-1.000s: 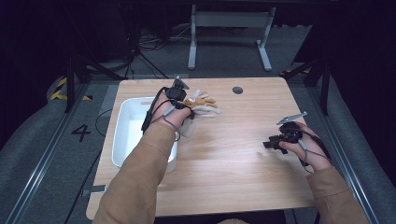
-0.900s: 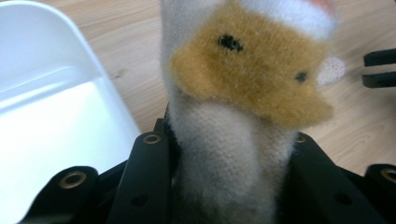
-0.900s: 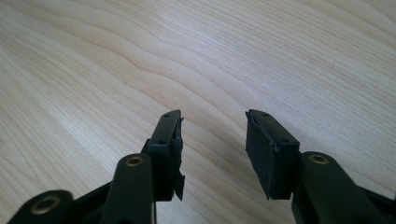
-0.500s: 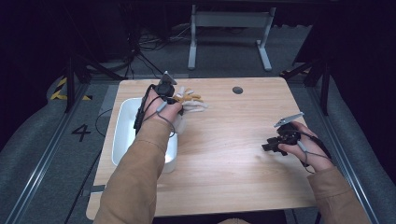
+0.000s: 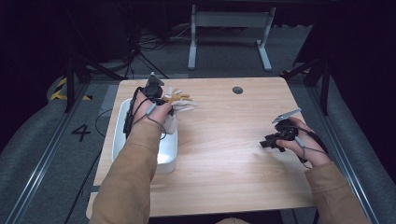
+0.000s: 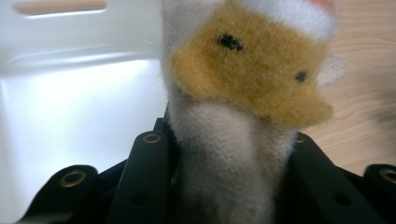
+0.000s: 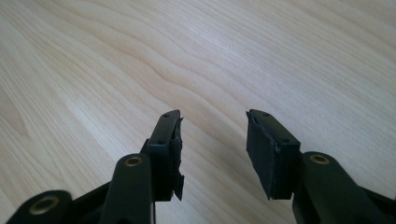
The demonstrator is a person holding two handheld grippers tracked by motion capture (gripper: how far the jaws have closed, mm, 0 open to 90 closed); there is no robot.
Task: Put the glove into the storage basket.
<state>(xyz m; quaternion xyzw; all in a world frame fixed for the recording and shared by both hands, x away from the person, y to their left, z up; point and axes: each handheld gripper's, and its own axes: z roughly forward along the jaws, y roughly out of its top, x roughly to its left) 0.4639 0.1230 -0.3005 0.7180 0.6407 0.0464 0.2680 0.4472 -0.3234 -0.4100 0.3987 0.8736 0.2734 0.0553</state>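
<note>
- Left gripper [image 5: 164,100] clamped on a white-and-tan plush toy [image 6: 252,79], jaws pressed into the soft white body from both sides, seen close in the left gripper view
- Plush toy [image 5: 180,100] held above the wooden table [image 5: 224,163] at the far right corner of the white bin [image 5: 122,121], head and limbs jutting out over bare wood rather than over the bin
- Right gripper [image 7: 212,154] idle low over the table near its right edge, jaws parted about halfway with nothing between them, pads worn at the edges
- Right gripper [image 5: 271,142] well apart from toy and bin
- Pick-up judged complete: toy lifted and firmly gripped
- Left to do, by the look of it: carrying the toy fully over the bin, lowering it inside and releasing; bin interior bright and apparently bare where visible
</note>
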